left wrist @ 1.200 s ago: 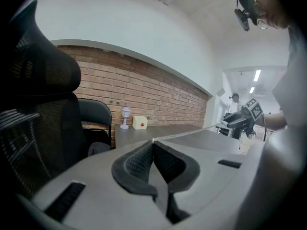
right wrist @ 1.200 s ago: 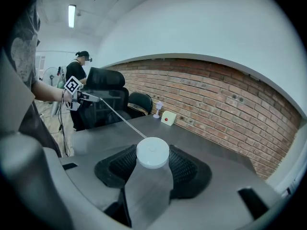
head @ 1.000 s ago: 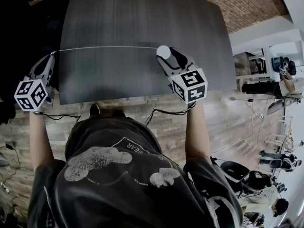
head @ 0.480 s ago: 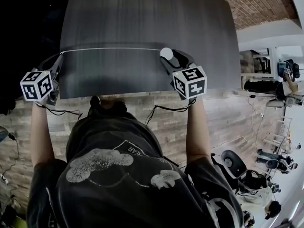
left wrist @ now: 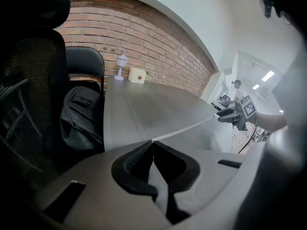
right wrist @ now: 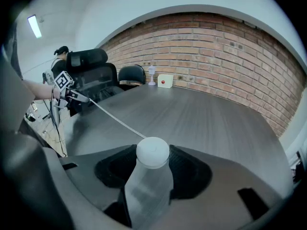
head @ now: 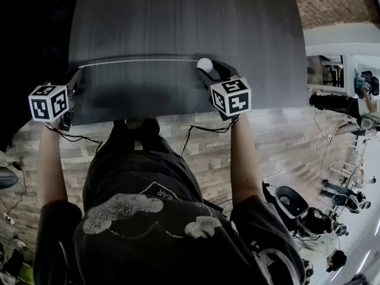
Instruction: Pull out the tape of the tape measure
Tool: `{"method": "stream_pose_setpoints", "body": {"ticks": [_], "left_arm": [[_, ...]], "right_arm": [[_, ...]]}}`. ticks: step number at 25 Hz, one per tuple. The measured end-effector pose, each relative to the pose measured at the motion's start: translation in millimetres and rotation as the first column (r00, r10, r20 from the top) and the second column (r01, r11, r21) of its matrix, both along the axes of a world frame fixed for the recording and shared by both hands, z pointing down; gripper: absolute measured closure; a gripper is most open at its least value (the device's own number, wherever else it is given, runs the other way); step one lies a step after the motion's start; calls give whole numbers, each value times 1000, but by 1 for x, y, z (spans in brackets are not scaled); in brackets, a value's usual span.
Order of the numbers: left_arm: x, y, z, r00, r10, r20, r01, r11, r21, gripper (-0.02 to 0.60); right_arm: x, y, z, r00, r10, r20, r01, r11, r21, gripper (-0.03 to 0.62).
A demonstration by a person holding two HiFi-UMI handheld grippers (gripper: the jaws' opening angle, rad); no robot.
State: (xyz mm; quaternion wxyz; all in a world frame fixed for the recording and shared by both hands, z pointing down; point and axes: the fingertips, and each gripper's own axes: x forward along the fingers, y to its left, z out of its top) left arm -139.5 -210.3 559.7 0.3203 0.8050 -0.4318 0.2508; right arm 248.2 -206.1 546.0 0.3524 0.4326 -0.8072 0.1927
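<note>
A white round tape measure case point(head: 204, 65) sits between the jaws of my right gripper point(head: 207, 70), which is shut on it over the near part of the dark grey table point(head: 178, 16). In the right gripper view the case point(right wrist: 152, 151) fills the gap between the black pads point(right wrist: 191, 166). A thin white tape point(head: 139, 61) runs straight leftwards from the case to my left gripper point(head: 77, 73). That gripper point(left wrist: 153, 143) is shut on the tape's end, and the tape point(left wrist: 184, 129) stretches away towards the right gripper point(left wrist: 235, 115).
A black office chair with a dark bag point(left wrist: 79, 111) stands by the table's left side. A small white lamp figure point(left wrist: 120, 66) and a white box with a red button point(left wrist: 137, 75) stand at the far end, before a brick wall. Both grippers hover near the table's front edge point(head: 178, 113).
Both grippers have sunk closer to the table top. The tape stays stretched between them at about the same length.
</note>
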Motion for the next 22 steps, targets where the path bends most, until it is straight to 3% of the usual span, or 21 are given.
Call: {"method": "stream_pose_setpoints", "body": {"ticks": [12,22], "left_arm": [[7,-10,34,999,-4,32,7,994,-110,571],[29,-13,44,999,17,42,-11,991,-133,571]], "right_arm": [[-2,-12,48,997,-27,-66,26,1000,-6,362],[-3,-9,65,991,-70,-118,71,997,11,362]]}}
